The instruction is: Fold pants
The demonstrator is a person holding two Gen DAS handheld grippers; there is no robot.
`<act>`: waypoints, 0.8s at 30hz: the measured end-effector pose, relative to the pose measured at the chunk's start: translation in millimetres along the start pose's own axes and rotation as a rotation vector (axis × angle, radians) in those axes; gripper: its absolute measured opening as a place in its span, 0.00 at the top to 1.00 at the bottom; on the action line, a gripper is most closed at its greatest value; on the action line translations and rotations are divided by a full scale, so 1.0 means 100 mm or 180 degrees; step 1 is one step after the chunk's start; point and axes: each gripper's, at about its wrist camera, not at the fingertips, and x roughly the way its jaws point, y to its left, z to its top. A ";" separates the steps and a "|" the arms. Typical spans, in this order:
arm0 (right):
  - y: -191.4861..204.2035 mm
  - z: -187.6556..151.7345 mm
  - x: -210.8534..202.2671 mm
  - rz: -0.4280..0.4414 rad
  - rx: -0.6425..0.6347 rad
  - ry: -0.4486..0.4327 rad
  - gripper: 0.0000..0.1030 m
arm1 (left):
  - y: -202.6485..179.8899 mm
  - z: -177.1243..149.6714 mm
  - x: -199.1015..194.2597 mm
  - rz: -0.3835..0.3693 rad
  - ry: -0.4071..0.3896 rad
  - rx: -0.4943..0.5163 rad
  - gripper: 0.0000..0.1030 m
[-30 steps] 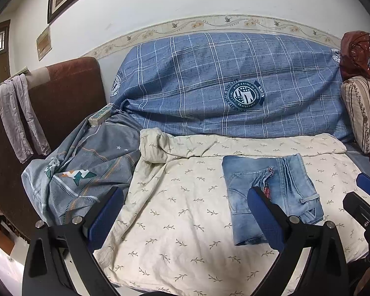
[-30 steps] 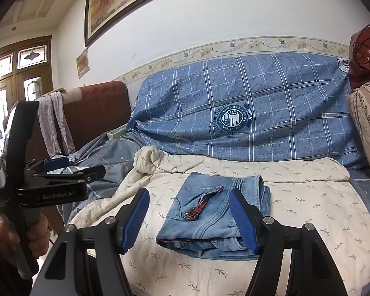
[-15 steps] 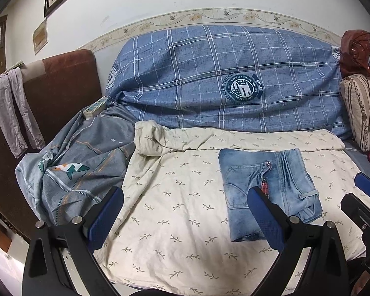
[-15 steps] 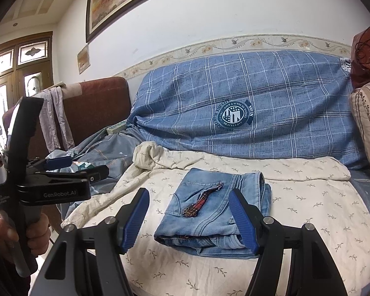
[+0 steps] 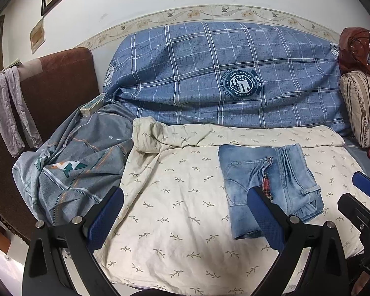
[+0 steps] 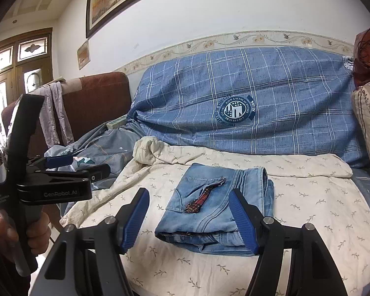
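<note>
Cream leaf-print sheet (image 6: 308, 197) bears folded jeans (image 6: 217, 209); left gripper (image 5: 185, 219) and right gripper (image 6: 190, 222) open, empty. Folding looks done; only withdrawal left.

Both wrist views angled down from the sofa's (image 5: 234, 79) front edge — left one further left, sharing the folded jeans (image 5: 266, 185) (image 6: 219, 212) on the cream sheet (image 5: 175, 197) (image 6: 320, 197).

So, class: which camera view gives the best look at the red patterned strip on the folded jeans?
The right wrist view: the red strip lies in full sight, centred on top of the jeans. In the left wrist view, one finger of the left gripper covers the strip's lower end, so only a short piece shows.
</note>
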 end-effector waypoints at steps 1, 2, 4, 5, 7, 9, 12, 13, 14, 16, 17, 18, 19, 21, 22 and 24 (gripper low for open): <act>0.00 0.00 0.00 -0.0002 0.0005 0.0000 0.32 | 0.00 0.00 0.00 0.0003 -0.0001 0.0002 0.03; 0.00 0.00 0.00 -0.0004 0.0008 -0.0001 0.32 | 0.01 -0.01 0.00 0.0002 -0.0001 0.0001 0.03; 0.00 0.00 0.00 -0.0007 0.0006 -0.0002 0.32 | 0.02 -0.01 0.01 -0.0013 0.0011 -0.0021 0.03; 0.00 0.00 0.00 -0.0006 0.0004 -0.0003 0.32 | 0.04 -0.01 0.02 -0.0028 0.0021 -0.0036 0.03; 0.00 0.00 0.01 -0.0005 -0.0006 0.0001 0.32 | 0.05 -0.02 0.03 -0.0040 0.0035 -0.0058 0.03; 0.01 -0.01 0.02 -0.0007 -0.0016 0.0015 0.32 | 0.05 -0.02 0.05 -0.0046 0.0063 -0.0062 0.03; 0.03 -0.02 0.03 -0.0009 -0.0020 0.0029 0.32 | 0.05 -0.03 0.06 -0.0055 0.0070 -0.0060 0.03; 0.03 -0.02 0.04 -0.0005 -0.0020 0.0032 0.32 | 0.06 -0.03 0.07 -0.0054 0.0066 -0.0060 0.03; 0.03 -0.01 0.04 -0.0005 -0.0021 0.0032 0.32 | 0.06 -0.03 0.07 -0.0060 0.0065 -0.0059 0.03; 0.04 -0.01 0.05 -0.0005 -0.0031 0.0035 0.32 | 0.06 -0.04 0.08 -0.0069 0.0062 -0.0052 0.03; 0.05 -0.01 0.06 -0.0004 -0.0036 0.0041 0.32 | 0.06 -0.04 0.08 -0.0073 0.0061 -0.0045 0.03; 0.05 -0.01 0.06 -0.0004 -0.0039 0.0044 0.32 | 0.05 -0.04 0.09 -0.0086 0.0062 -0.0039 0.03; 0.05 -0.02 0.07 -0.0005 -0.0039 0.0049 0.32 | 0.05 -0.04 0.09 -0.0099 0.0064 -0.0034 0.03; 0.05 -0.03 0.08 -0.0006 -0.0037 0.0064 0.32 | 0.05 -0.05 0.10 -0.0116 0.0071 -0.0029 0.03; 0.05 -0.03 0.09 -0.0009 -0.0037 0.0071 0.32 | 0.04 -0.05 0.11 -0.0129 0.0074 -0.0026 0.03; 0.06 -0.04 0.11 -0.0018 -0.0038 0.0085 0.32 | 0.03 -0.05 0.12 -0.0150 0.0079 -0.0006 0.03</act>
